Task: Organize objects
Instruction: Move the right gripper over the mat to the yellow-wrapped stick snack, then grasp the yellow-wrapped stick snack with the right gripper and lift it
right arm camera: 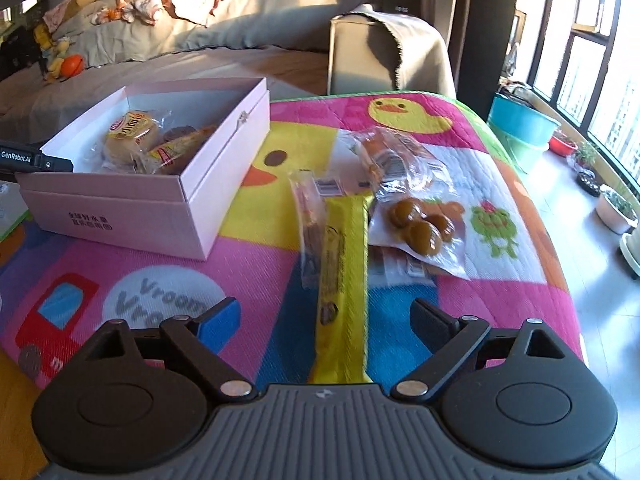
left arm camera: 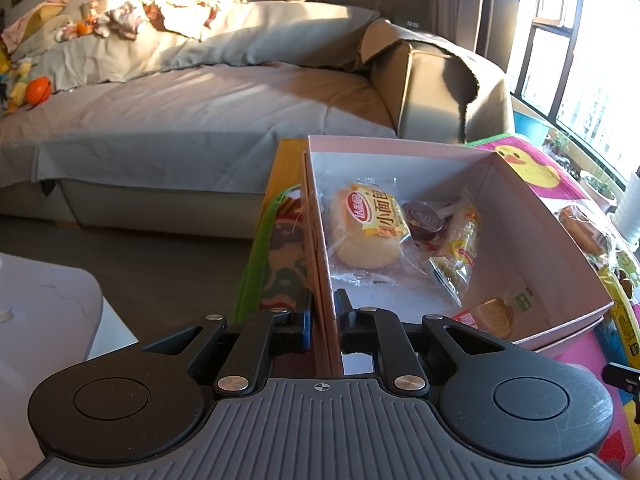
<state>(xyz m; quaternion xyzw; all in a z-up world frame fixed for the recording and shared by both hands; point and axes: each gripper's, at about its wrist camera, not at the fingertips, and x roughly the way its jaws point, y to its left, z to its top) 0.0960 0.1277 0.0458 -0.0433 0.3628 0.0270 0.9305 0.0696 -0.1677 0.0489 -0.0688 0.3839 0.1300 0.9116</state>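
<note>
While the left gripper (left arm camera: 323, 312) stays out of the picking, its jaws are nipped tight on the near-left wall of the pink box (left arm camera: 552, 220), steadying it. Inside the box lie a bread packet (left arm camera: 370, 226) and other wrapped snacks. The right gripper (right arm camera: 326, 320) stands wide and empty, low over the play mat (right arm camera: 168, 264), with the yellow snack bar (right arm camera: 344, 276) lying lengthwise between its fingers, not yet pressed. A clear-wrapped stick (right arm camera: 310, 220) lies touching the bar's left edge; a bag of brown pieces (right arm camera: 420, 228) sits just right of its far end.

Risks, as judged: closing here may catch the neighbouring stick as well, or the slick wrapper may slide out. A tight left grip could crease the box wall.
</note>
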